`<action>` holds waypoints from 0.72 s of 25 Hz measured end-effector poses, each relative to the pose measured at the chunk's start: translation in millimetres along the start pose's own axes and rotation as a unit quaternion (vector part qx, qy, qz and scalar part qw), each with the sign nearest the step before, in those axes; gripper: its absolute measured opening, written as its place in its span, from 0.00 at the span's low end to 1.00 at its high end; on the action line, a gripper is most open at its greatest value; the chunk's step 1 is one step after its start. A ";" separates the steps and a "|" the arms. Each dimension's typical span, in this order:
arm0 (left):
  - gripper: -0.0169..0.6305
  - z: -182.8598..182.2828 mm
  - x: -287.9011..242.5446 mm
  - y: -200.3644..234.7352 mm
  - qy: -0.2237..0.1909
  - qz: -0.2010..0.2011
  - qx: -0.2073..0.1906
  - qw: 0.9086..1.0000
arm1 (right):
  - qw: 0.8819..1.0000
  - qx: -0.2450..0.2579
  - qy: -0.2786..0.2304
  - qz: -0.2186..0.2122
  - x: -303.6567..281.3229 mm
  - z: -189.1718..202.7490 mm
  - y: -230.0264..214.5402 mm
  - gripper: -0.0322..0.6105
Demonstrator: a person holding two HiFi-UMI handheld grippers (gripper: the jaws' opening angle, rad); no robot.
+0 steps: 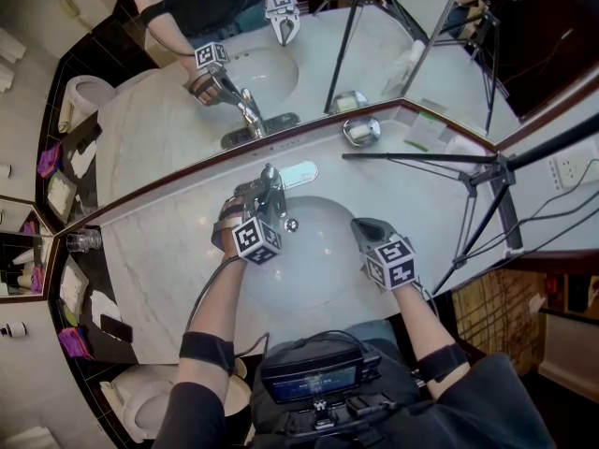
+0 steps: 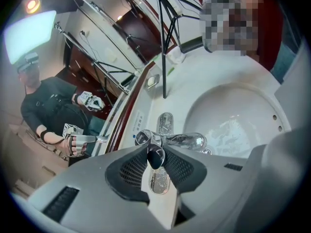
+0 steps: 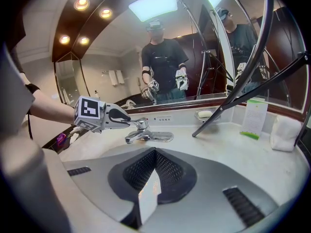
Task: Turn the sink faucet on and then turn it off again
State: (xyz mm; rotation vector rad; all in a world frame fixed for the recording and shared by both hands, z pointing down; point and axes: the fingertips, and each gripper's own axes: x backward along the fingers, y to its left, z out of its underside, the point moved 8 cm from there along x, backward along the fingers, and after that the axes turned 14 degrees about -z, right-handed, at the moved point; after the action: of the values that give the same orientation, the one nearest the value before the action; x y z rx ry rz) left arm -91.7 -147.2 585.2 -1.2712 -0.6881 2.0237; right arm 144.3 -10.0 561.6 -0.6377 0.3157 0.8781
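The chrome faucet point(image 1: 274, 187) stands at the back of the white sink basin point(image 1: 323, 274). My left gripper point(image 1: 255, 197) reaches it from the left. In the left gripper view the left gripper point(image 2: 156, 165) is shut on the dark rounded end of the faucet handle point(image 2: 154, 152), with the spout point(image 2: 188, 141) pointing right over the basin point(image 2: 243, 106). My right gripper point(image 1: 362, 225) hovers over the basin's right side, apart from the faucet. The right gripper point(image 3: 155, 155) is shut with nothing between its pads. From there I see the faucet point(image 3: 142, 133) and the left gripper point(image 3: 116, 116) on its handle.
A black tripod point(image 1: 487, 171) stands on the marble counter at the right, one leg point(image 3: 228, 103) slanting down near a soap dish point(image 1: 360, 131). A card point(image 3: 255, 116) and a folded towel point(image 3: 286, 130) sit far right. A glass point(image 1: 82, 240) stands far left. Mirrors back the counter.
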 end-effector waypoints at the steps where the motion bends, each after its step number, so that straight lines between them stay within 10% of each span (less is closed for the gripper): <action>1: 0.18 -1.8 -0.9 4.6 -0.001 -0.001 0.005 1.000 | 1.000 0.001 0.000 -0.001 -0.6 -0.2 0.5 0.08; 18: 0.18 -15.0 -13.4 32.8 0.009 0.037 0.027 0.999 | 1.000 0.004 -0.003 -0.009 -3.2 -0.8 5.4 0.08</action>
State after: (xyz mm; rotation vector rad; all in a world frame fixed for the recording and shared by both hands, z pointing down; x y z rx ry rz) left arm -81.5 -177.3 563.6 -1.2986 -0.5831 2.0737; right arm 138.1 -10.0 560.5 -0.6295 0.3069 0.8602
